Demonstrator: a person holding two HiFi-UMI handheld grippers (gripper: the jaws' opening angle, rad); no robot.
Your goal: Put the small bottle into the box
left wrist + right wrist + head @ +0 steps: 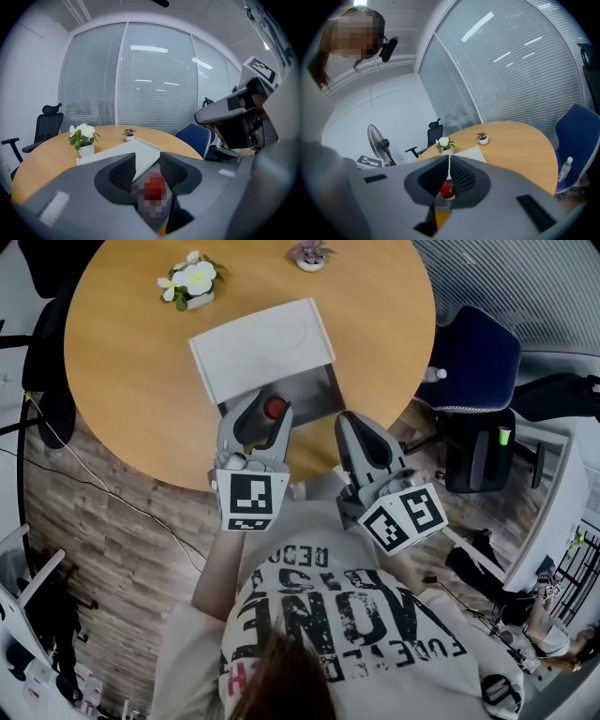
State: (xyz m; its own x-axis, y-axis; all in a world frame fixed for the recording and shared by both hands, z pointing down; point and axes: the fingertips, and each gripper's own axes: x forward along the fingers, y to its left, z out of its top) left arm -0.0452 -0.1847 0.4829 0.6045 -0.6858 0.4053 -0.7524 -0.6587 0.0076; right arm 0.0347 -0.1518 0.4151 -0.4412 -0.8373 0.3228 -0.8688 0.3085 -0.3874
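Note:
A small amber bottle with a red cap (273, 409) stands over the grey inside of the white box (314, 390), whose lid (262, 348) lies open toward the table's middle. My left gripper (265, 418) reaches over the box's near left part. Its jaws stand apart on either side of the bottle (154, 187), and I see no pad pressing on it. My right gripper (347, 423) hovers at the box's near right corner, its jaws shut with nothing between them (449, 161). Below its tips the bottle (446, 189) shows.
The round wooden table (122, 381) carries a pot of white flowers (190, 282) and a small plant pot (309, 254) at the far side. A blue chair (473, 362) stands at the right and a black chair (47, 362) at the left.

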